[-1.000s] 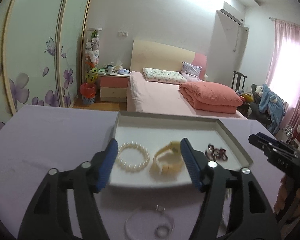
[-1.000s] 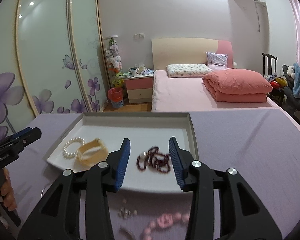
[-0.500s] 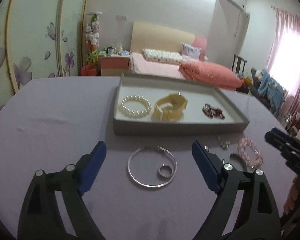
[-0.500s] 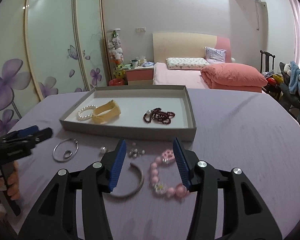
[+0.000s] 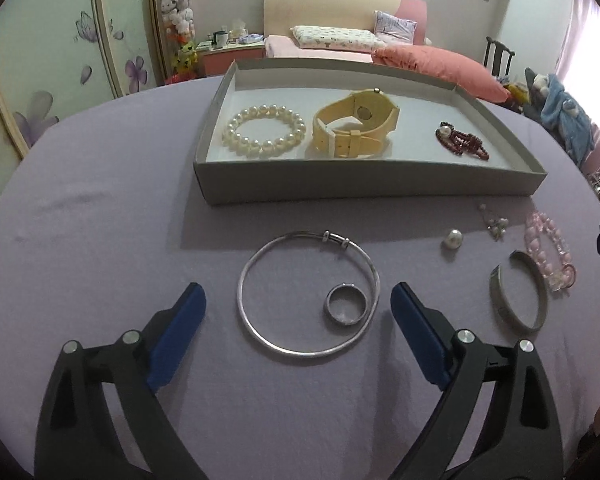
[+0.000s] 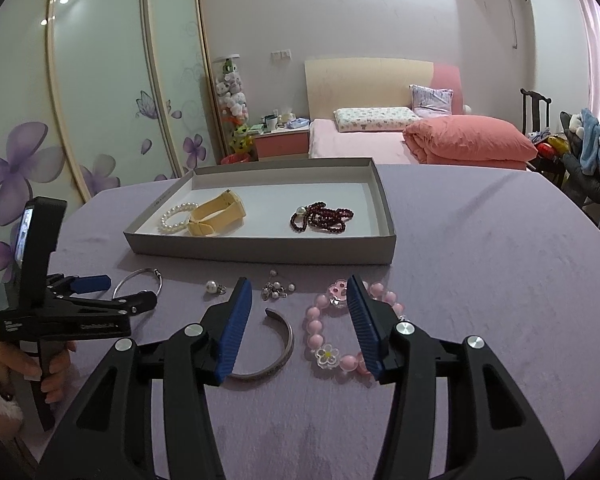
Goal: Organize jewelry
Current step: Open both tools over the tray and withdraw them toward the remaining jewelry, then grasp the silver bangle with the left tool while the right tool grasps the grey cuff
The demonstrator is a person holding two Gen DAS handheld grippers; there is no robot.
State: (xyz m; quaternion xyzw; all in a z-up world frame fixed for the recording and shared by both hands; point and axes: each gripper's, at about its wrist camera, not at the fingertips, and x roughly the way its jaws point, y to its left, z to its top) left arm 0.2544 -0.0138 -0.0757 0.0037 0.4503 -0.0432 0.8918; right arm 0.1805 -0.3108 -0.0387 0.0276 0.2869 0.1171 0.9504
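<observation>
Claws first: your left claw [image 5: 298, 312] hangs spread wide over the table [image 5: 100, 240], its blue pads either side of the silver bangle [image 5: 308, 294], and your right claw [image 6: 298, 320] is likewise spread and holds nothing, with the open cuff bracelet [image 6: 278, 350] and the pink bead bracelet [image 6: 340, 332] between and under its pads. The bangle looks thin, stiff and slick and lies flat on the cloth, so you would likely do best to pinch across the wire near its sliding clasp, where there is something to bite. The small ring [image 5: 346, 305] lies inside the bangle, touching or nearly touching its rim, and could be dragged along. The bead bracelet should be light and floppy; take it across a few beads, not the clear flower charm. The cuff is rigid and could skate away. The loose pearl [image 5: 453, 239] will probably roll, and the small earring cluster [image 6: 276, 290] is too fine to make out. The grey tray [image 5: 364, 188] just beyond already holds a pearl bracelet [image 5: 264, 130], a yellow watch [image 5: 356, 124] and a dark red bead string [image 5: 462, 144]. In the left view, your right claw is cut off at the frame edge, and its pad partly covers the pink beads in the right view.
</observation>
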